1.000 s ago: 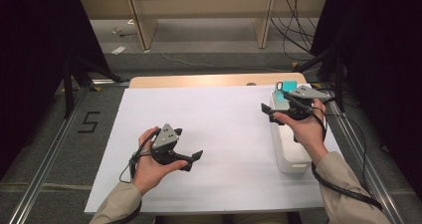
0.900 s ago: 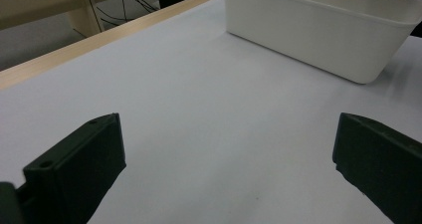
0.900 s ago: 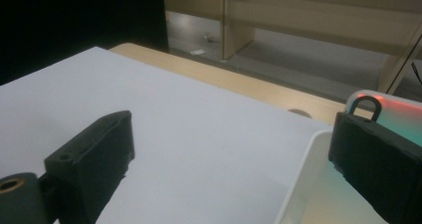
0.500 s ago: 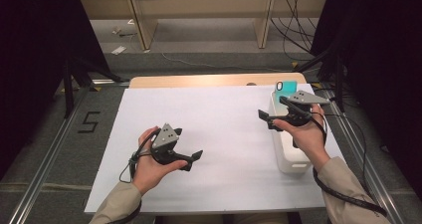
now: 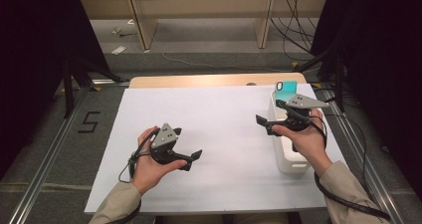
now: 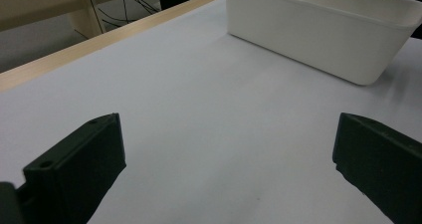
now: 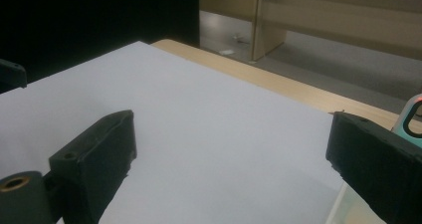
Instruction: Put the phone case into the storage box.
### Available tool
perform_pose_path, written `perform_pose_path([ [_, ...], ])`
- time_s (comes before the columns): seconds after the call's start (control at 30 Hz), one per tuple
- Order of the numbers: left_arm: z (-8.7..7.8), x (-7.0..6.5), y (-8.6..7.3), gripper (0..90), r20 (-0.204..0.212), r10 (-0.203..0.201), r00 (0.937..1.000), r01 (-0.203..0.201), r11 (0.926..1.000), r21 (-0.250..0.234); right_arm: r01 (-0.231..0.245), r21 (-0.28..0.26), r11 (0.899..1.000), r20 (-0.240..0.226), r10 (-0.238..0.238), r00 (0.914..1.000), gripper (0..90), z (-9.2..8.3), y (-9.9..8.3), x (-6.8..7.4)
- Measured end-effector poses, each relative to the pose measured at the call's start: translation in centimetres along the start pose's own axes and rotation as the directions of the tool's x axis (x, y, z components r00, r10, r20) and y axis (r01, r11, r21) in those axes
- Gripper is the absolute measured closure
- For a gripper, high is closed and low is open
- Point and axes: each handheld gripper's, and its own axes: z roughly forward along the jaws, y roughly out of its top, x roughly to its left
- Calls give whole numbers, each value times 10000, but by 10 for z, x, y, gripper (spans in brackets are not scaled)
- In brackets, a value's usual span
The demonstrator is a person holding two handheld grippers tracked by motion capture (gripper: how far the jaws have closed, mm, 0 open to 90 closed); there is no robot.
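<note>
My left gripper (image 5: 191, 160) hovers low over the white sheet (image 5: 224, 114) at the front left, held in a hand, jaws open and empty. In the left gripper view its jaws (image 6: 229, 149) stand wide apart over bare sheet, facing the white bin (image 6: 318, 30). My right gripper (image 5: 263, 125) is held at the bin's (image 5: 289, 160) left wall, pointing left, open and empty. The right gripper view has its jaws (image 7: 231, 149) spread above the sheet. A teal phone-like object (image 5: 286, 86) stands at the bin's far end, and its edge (image 7: 412, 117) peeks in at the right.
A wooden table edge (image 5: 209, 79) runs along the far side of the sheet. Beyond it are shelf legs and cables on the floor. A metal rail (image 5: 54, 149) and a floor mark "5" lie to the left. The left gripper's tip (image 7: 10, 74) appears at the right gripper view's left edge.
My right gripper has moved left and slightly nearer, from over the bin to its left wall. The left gripper has stayed put.
</note>
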Motion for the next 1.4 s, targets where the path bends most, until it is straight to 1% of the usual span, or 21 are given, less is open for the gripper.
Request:
perform_pose_path([
  [0.4, -1, 1, 0, 0, -36, 7, 10000, -7, 10000, -38, 9, 118, 9999, -345, -5, 9994, 91, -8, -7, 6],
  [0.6, -1, 1, 0, 0, -29, 13, 10000, -13, 10000, -27, 9, 53, 10000, -520, -7, 9986, 94, -14, -9, 8],
  [0.8, -1, 1, 0, 0, -33, 39, 10000, -39, 10000, -34, -38, 67, 10000, -559, 41, 9984, 93, -18, -15, 8],
  [0.87, -1, 1, 0, 0, -28, 55, 10000, -55, 10000, -22, 18, 37, 10000, -580, -16, 9983, 93, -20, -16, 9],
  [1.4, -1, 1, -1, 0, -61, 51, 10000, -52, 10000, -22, 8, 67, 10000, -750, -3, 9972, 92, -28, -21, 13],
])
